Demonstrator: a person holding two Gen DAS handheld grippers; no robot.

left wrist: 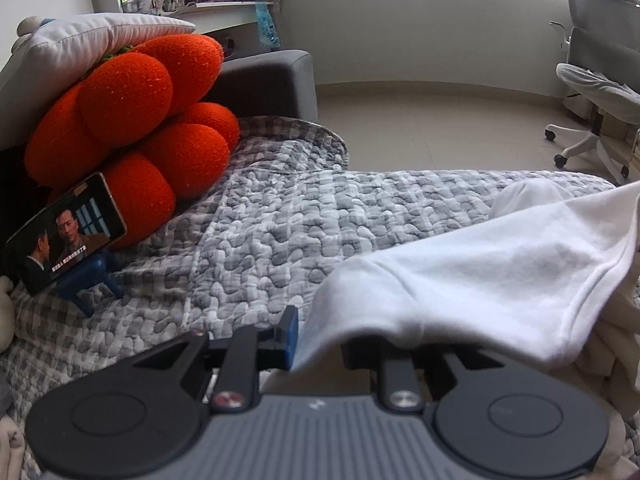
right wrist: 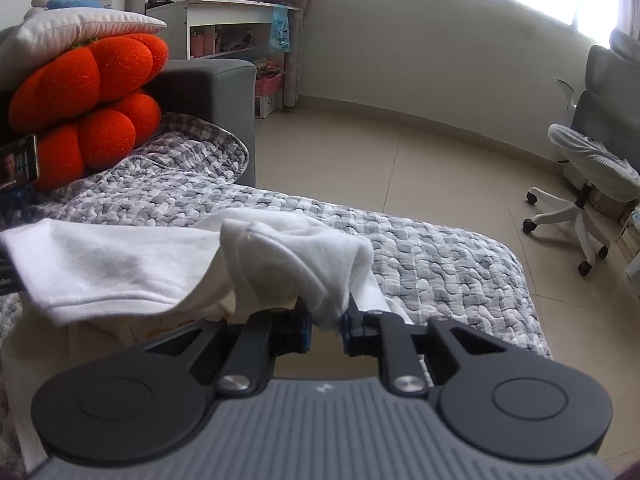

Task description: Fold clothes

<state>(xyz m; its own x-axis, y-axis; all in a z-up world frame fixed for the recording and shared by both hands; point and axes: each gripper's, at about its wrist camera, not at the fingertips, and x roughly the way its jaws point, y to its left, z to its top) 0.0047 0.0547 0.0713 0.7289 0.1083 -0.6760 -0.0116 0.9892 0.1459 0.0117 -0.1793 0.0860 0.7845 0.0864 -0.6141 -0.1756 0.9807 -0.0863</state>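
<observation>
A white garment (left wrist: 480, 276) hangs stretched between both grippers above a grey-checked quilt (left wrist: 260, 216). In the left wrist view my left gripper (left wrist: 320, 340) is shut on one hemmed edge of the garment; the cloth drapes over and hides its right finger. In the right wrist view my right gripper (right wrist: 326, 326) is shut on a bunched corner of the white garment (right wrist: 120, 268), which runs off to the left toward the other gripper. More pale cloth (right wrist: 104, 328) lies beneath it on the quilt (right wrist: 420, 256).
Orange plush cushions (left wrist: 132, 128) and a white pillow (left wrist: 80, 40) lean on the grey sofa arm (left wrist: 272, 80) at the left. A phone on a blue stand (left wrist: 68, 232) plays a video. An office chair (right wrist: 592, 176) stands on the tiled floor at the right.
</observation>
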